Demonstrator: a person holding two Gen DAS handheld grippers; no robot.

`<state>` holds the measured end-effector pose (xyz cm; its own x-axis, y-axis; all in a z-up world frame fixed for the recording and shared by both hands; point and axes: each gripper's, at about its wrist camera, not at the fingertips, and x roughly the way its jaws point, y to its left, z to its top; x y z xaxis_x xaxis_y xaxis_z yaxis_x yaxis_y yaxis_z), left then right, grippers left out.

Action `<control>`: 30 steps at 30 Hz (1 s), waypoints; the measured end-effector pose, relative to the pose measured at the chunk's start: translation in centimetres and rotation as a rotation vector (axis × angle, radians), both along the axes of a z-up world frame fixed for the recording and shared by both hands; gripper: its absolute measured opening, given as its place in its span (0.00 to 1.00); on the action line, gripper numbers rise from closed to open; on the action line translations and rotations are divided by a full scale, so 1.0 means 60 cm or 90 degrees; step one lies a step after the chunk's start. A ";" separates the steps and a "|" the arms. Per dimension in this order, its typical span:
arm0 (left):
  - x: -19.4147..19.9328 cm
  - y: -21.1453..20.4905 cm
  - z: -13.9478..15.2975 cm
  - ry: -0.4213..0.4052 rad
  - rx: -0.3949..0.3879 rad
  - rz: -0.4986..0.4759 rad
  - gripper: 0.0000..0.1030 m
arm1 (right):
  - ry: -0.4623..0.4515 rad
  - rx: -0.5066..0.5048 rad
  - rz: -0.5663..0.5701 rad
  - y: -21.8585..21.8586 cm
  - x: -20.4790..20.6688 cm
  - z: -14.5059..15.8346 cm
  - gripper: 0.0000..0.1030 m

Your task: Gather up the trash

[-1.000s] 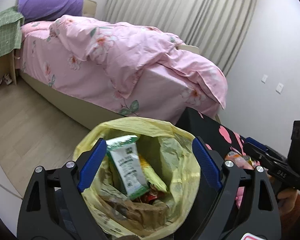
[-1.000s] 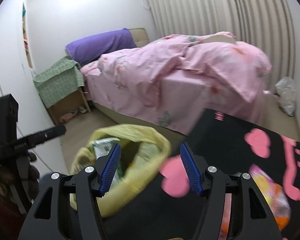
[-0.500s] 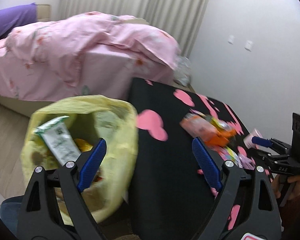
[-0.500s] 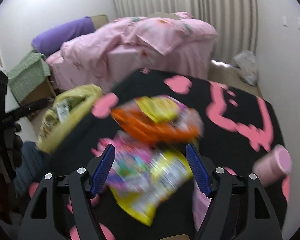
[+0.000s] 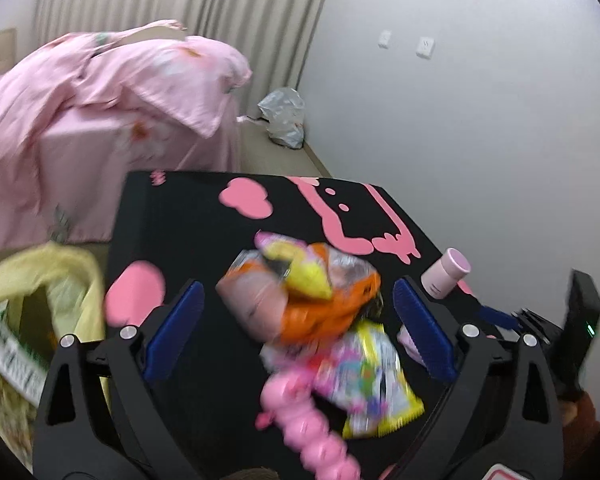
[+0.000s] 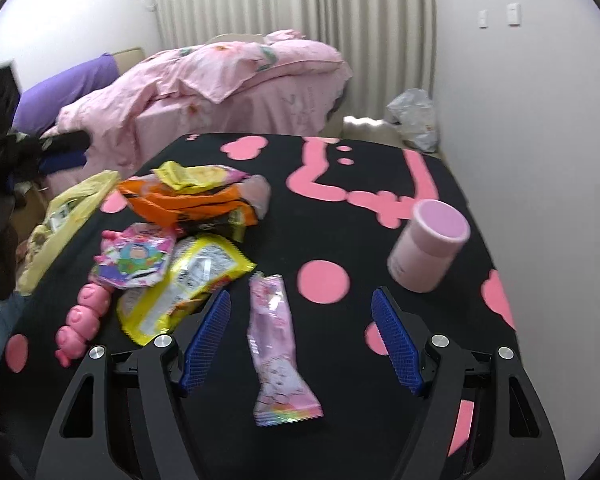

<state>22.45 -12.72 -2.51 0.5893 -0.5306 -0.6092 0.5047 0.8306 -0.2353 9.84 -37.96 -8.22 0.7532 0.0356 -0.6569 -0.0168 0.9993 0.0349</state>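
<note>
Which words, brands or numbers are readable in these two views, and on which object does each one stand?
None can be read with certainty.
Yellow snack packet: a printed label panel, too small and blurred.
Green and white packet in the yellow bag: dark print, blurred.
Pink cylinder: small dark marks near its base, illegible.
Pink wrapper and cartoon packet: pictures only, no legible text.

The left gripper (image 5: 296, 330), jaws opening, hovers over blurred snack wrappers (image 5: 320, 308) on the black table (image 5: 188, 224).
</note>
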 end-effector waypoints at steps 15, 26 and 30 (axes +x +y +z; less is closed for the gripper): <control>0.092 -0.080 -0.095 0.136 0.094 0.017 0.14 | 0.002 0.057 0.026 -0.009 -0.020 -0.019 0.68; -0.023 0.037 0.006 0.076 -0.028 0.022 0.13 | 0.003 0.040 0.050 0.024 -0.020 -0.013 0.68; -0.058 0.086 -0.009 0.114 -0.035 0.021 0.13 | 0.008 0.038 0.071 0.042 -0.015 -0.013 0.68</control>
